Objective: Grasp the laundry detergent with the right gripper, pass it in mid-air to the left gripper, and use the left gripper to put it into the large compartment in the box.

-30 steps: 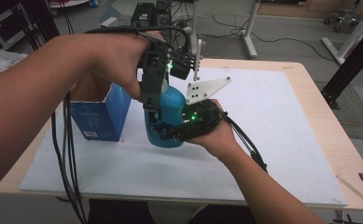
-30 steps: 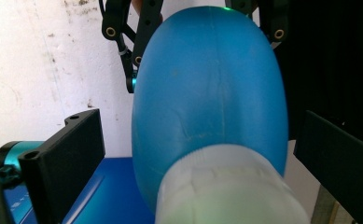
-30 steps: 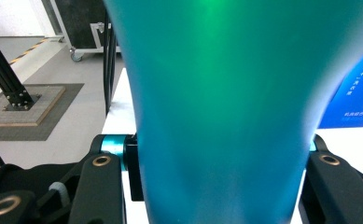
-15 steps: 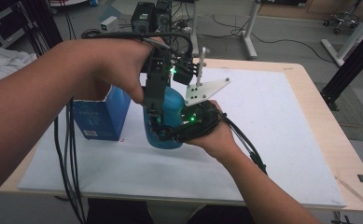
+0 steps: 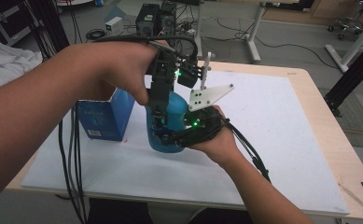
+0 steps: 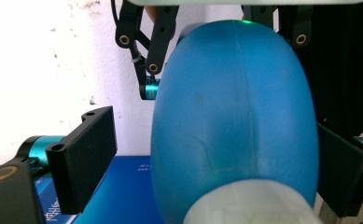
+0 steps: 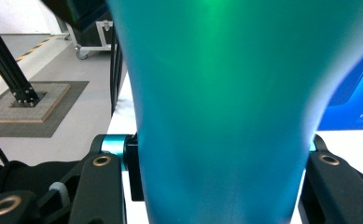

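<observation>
A blue bottle (image 5: 170,123) stands upright on the white mat (image 5: 272,140) that covers the wooden table (image 5: 331,140), towards the mat's left half. Its body is smooth, rounded and slightly translucent, swelling like an egg in the left gripper view (image 6: 235,116), where faint scuffs and a moulded seam run down its matte plastic skin and a pale, whitish rounded part (image 6: 249,205) sits at the near end. In the right gripper view (image 7: 226,112) the same wall looks teal, glossy and tapering, lit by a green glow.

The right gripper (image 5: 170,137) comes in low from the side and is clamped on the bottle's lower body, its black jaws pressed against both flanks. The left gripper (image 5: 163,100) reaches down from above over the bottle's upper part; its jaws have just been closing, with the bottle between them. One flat black pad (image 6: 83,158) stands clearly off the bottle's side, the other (image 6: 342,172) lies close against it, though contact there cannot be told, so the grip is not yet made.

Just beside the bottle, to its left, stands a blue cardboard box (image 5: 105,116), square-edged, with small white print. A grey three-cornered plate (image 5: 209,97), flat and drilled with holes, sticks up on the right gripper. Black cables (image 5: 72,154) hang over the table's near edge.
</observation>
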### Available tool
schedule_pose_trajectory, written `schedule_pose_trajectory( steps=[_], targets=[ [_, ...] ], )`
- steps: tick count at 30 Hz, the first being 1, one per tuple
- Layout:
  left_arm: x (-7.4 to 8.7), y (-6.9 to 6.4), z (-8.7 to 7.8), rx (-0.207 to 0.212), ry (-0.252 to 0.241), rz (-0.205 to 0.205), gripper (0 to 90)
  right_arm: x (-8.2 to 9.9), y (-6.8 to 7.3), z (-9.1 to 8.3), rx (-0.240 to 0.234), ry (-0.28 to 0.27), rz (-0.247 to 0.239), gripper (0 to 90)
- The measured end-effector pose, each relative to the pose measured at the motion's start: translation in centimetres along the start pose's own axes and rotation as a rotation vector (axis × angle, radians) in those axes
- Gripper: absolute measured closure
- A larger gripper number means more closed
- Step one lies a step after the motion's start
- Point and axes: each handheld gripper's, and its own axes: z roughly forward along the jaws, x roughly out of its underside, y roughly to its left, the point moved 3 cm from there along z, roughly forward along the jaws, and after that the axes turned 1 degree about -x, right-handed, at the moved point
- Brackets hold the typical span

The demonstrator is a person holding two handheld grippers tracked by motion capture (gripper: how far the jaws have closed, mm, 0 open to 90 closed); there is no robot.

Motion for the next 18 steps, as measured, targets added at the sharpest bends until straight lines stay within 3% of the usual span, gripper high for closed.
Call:
schedule_pose_trajectory(
  steps=[8, 18],
  targets=[
    [-0.01, -0.04, 0.0, -0.008, 0.007, -0.008, 10.6, -0.01, 0.03, -0.14, 0.002, -0.004, -0.005, 46.5],
    [-0.21, -0.06, -0.16, -0.007, 0.003, -0.009, 17.8, -0.06, 0.0, -0.34, 0.006, -0.01, -0.005, 46.5]
  ],
)
